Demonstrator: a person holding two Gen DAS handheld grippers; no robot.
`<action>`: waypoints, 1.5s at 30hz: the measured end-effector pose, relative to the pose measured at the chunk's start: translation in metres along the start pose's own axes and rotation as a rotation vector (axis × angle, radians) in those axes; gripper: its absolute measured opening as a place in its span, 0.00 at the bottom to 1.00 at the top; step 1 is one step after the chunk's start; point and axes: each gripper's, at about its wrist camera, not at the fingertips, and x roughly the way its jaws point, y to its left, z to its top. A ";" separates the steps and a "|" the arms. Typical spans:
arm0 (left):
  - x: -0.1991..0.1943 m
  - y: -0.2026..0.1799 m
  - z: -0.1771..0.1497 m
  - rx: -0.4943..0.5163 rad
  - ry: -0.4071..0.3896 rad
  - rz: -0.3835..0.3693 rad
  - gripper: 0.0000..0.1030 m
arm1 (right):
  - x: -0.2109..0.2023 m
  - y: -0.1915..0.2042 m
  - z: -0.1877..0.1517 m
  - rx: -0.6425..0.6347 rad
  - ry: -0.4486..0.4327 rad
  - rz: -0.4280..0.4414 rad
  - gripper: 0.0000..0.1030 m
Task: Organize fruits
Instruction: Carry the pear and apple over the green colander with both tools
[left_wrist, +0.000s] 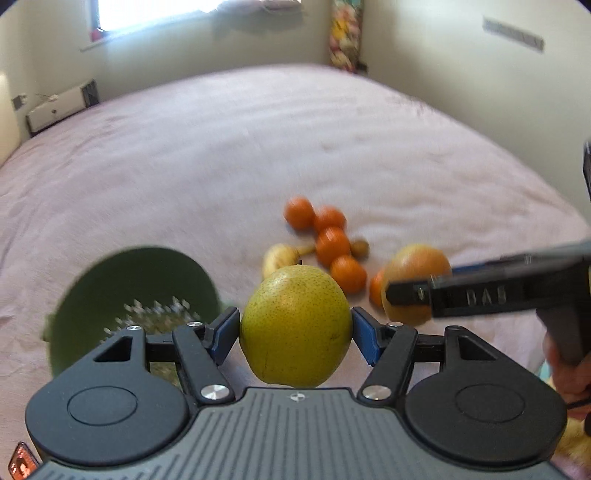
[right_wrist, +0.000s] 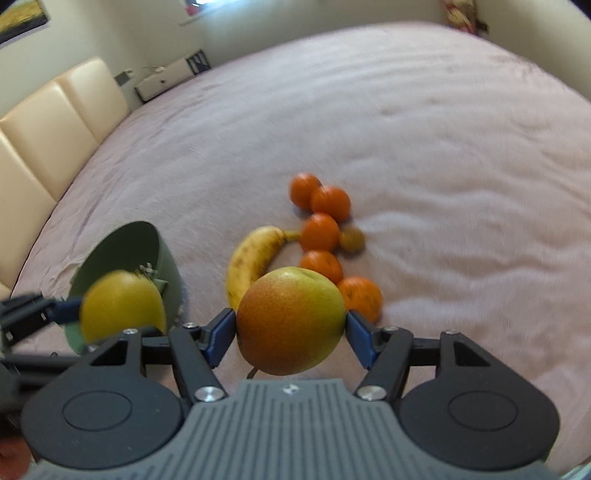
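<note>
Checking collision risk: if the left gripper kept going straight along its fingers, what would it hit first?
Probably the banana, just past the pear that the left gripper holds, with the tangerines right behind. Depth is unclear.

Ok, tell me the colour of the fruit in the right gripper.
The fruit is reddish-orange, turning yellow-green toward one side; the right wrist view shows it best.

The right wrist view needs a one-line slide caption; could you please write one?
Right gripper holds a red-green apple above banana and tangerines on a pink bedspread.
</note>
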 end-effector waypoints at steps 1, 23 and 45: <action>-0.005 0.005 0.003 -0.011 -0.013 0.012 0.73 | -0.003 0.005 0.002 -0.021 -0.011 0.007 0.61; -0.008 0.145 0.002 -0.464 0.010 0.230 0.73 | 0.061 0.166 0.046 -0.671 0.019 0.250 0.61; 0.061 0.170 -0.022 -0.526 0.221 0.265 0.73 | 0.174 0.207 0.031 -0.966 0.185 0.230 0.61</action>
